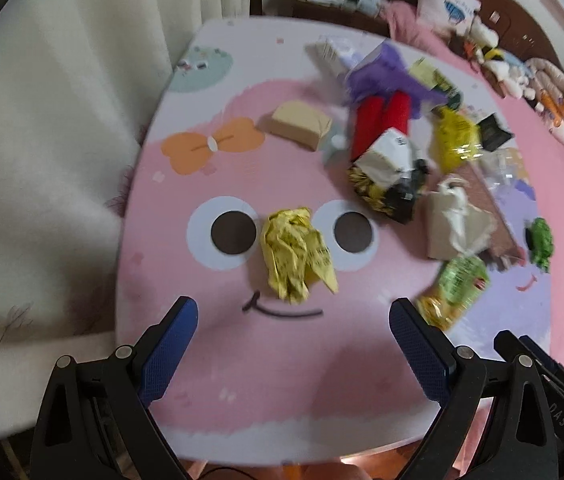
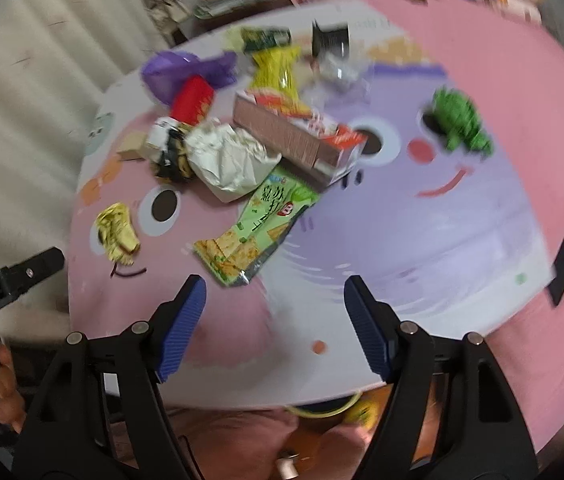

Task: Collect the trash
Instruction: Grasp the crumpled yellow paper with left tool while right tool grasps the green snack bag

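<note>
Yellow wrapper on pink table — crumpled.
Left gripper and right gripper are seen spread wide — nothing held.

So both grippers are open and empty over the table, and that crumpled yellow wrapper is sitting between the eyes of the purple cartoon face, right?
One detail is off: the crumpled yellow wrapper lies between the eyes of the pink cartoon face, not the purple one, as the left wrist view shows. The rest holds: the left gripper and right gripper are open and empty over the table.
</note>
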Tool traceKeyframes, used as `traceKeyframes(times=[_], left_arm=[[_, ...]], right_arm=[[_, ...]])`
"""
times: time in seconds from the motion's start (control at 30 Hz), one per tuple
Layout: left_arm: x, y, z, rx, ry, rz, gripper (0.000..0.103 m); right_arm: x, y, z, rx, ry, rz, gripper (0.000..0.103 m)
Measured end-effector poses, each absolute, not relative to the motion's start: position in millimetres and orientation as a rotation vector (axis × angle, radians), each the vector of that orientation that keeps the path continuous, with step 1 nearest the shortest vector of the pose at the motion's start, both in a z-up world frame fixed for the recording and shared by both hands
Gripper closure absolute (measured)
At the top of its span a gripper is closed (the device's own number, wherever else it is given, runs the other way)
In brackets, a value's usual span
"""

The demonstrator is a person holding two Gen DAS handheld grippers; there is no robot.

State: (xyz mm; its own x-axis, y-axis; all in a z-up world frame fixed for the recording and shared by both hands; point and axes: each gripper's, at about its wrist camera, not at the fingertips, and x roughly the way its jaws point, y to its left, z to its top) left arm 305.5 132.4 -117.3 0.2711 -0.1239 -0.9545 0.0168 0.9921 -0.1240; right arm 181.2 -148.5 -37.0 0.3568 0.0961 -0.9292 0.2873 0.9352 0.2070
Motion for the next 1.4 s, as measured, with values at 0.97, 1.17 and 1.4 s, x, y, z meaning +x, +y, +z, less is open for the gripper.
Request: traceKeyframes(times=[0.97,1.17,1.4], left_arm=[[333,93,-175,0.079,1.36,-0.178,0.075],[298,76,-145,0.074,1.29,-0.169,0.075],[216,72,-78,0.044,1.21,-0.138,0.075]], right_arm=[[211,-129,-122,0.454,1.291,-0.174,0.102],[177,-142,-85,0.452,1.266,-0.081,0.102],[121,-174,-25,0.392,1.203,0.118,0.102]])
